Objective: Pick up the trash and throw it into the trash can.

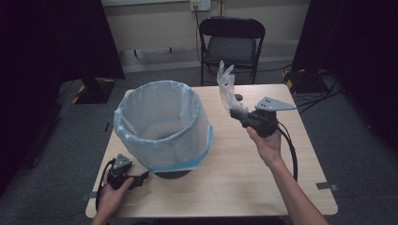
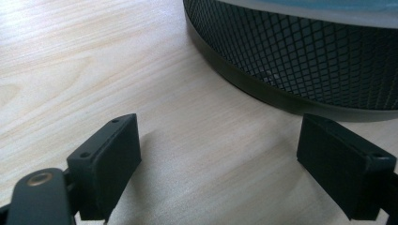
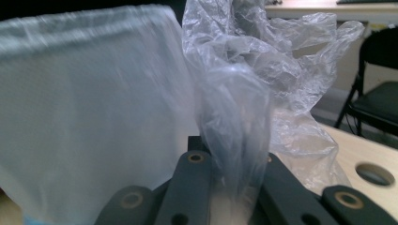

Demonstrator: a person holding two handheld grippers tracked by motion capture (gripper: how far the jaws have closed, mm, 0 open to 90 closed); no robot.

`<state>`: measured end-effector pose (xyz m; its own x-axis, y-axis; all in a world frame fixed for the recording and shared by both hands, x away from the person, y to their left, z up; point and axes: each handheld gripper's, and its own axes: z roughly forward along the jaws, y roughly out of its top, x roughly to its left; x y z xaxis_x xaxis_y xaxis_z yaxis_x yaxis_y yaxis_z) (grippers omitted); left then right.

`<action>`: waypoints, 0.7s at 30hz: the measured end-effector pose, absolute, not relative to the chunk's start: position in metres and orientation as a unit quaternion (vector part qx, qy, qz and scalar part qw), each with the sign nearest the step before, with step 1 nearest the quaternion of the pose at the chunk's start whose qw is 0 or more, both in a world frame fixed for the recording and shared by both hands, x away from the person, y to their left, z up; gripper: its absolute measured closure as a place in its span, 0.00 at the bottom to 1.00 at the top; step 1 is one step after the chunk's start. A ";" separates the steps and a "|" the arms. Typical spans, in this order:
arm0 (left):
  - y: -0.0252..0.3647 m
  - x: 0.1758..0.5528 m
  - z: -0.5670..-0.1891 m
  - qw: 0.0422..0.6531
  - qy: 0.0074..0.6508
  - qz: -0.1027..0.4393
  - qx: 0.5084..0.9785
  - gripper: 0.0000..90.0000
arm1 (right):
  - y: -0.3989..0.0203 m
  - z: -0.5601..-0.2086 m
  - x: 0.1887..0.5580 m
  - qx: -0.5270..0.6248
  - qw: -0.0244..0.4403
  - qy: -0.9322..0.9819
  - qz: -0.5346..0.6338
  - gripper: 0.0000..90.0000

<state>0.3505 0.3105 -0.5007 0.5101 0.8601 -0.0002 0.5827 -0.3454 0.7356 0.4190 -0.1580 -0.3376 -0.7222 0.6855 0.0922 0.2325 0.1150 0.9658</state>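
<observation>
Your right gripper has its jaws pressed together on a clear plastic glove, pinching it low down so the crumpled fingers stand up above the jaws, lifted off the table just to the right of the lined bin; in the right gripper view the glove looks thin, limp and very light, so expect it to flop, cling and drift rather than drop cleanly; it is probably slippery too, so keep hold of the bunched lower part, not a single loose finger. Your left gripper rests on the table at the bin's base with its jaws spread wide and nothing between them; the black mesh wall sits just ahead. The bin's liner is soft and baggy; its rim stands between glove and opening, so clear it from above. A hole in the tabletop and a folding chair lie beyond, out of the way.
</observation>
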 end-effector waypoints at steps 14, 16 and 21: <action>0.311 0.350 -0.501 0.349 0.453 0.199 0.796 0.15 | -0.134 -0.278 0.410 0.244 0.170 0.717 0.631 1.00; 0.311 0.350 -0.501 0.349 0.453 0.199 0.796 0.15 | -0.128 -0.272 0.410 0.237 0.164 0.718 0.633 1.00; 0.311 0.350 -0.501 0.349 0.453 0.199 0.796 0.15 | -0.108 -0.265 0.413 0.210 0.153 0.729 0.633 1.00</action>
<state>0.3505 0.3106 -0.5007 0.5100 0.8602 0.0001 0.5825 -0.3454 0.7358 0.4131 -0.1079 -0.2649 -0.8652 0.4997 0.0416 0.1117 0.1112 0.9875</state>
